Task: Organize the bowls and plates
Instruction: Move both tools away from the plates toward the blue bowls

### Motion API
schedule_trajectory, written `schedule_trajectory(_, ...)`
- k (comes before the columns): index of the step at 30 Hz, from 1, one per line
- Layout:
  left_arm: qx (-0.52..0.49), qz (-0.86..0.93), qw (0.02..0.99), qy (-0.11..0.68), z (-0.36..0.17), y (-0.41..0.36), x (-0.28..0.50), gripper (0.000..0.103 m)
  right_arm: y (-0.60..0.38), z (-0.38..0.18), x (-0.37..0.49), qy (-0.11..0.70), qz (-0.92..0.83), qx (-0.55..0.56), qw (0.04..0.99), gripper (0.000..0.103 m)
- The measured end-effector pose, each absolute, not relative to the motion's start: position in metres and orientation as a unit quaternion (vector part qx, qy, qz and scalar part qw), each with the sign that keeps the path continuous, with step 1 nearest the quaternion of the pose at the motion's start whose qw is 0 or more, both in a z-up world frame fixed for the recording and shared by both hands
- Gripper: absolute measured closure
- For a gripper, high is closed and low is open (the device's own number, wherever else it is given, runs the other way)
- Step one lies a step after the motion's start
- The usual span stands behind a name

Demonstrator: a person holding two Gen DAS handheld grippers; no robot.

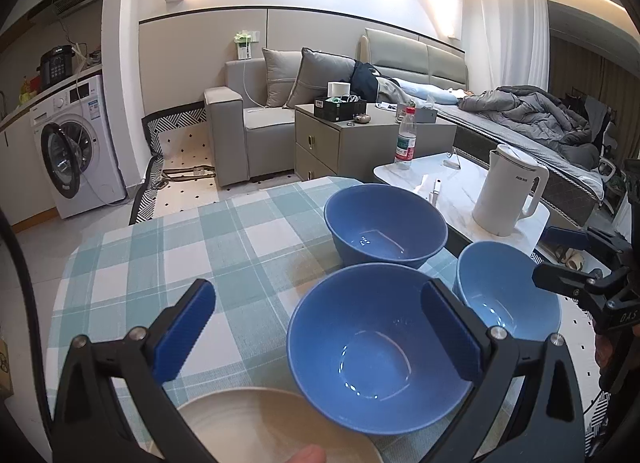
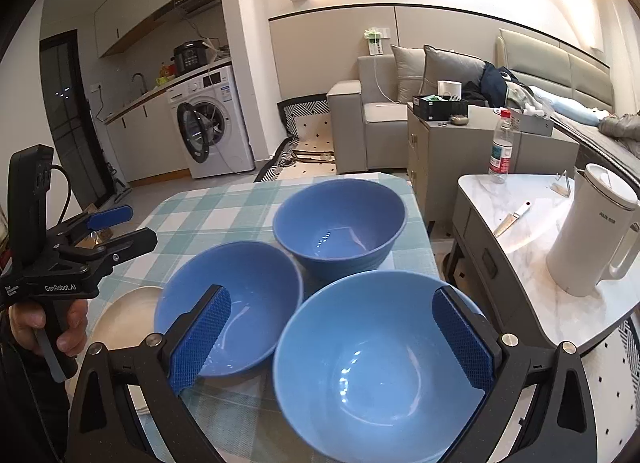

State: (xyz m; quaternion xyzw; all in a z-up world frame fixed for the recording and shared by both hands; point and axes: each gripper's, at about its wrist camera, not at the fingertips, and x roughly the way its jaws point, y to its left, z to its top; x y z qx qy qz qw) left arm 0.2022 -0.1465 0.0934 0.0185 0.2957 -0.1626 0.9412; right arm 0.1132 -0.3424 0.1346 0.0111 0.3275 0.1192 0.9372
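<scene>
A: Going left to right. Plate (image 1: 276,423) is sitting bottom-centre of the left view, cut off by the frame edge. Left gripper (image 1: 316,331) is hanging released, jaws wide, over the near bowl (image 1: 376,347); one pad inside the rim, nothing gripped.

B: Right side?

A: Far bowl (image 2: 340,219) is sitting centre frame, pale bowl (image 2: 376,367) lower right. Right gripper (image 2: 332,339) is also spread wide, straddling the pale bowl's rim and not grasping it.

B: Risks?

A: Three bowls are crowding each other, looking close to touching. Closing on one rim is likely nudging a neighbour. Pale bowl is sitting near the cloth (image 2: 224,199) edge on the right, so a shove could be tipping it off. Glazed rims are probably slipping in the pads.
</scene>
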Motion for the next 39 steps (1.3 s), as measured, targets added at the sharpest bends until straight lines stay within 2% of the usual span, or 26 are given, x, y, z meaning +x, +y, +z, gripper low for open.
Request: schedule_trajectory(39,0.021,-0.160,0.917,0.365,0.063,-0.179,0.322,0.000,-0.377,0.121,0.239,0.389,0.055,0.038,0.919,0.001)
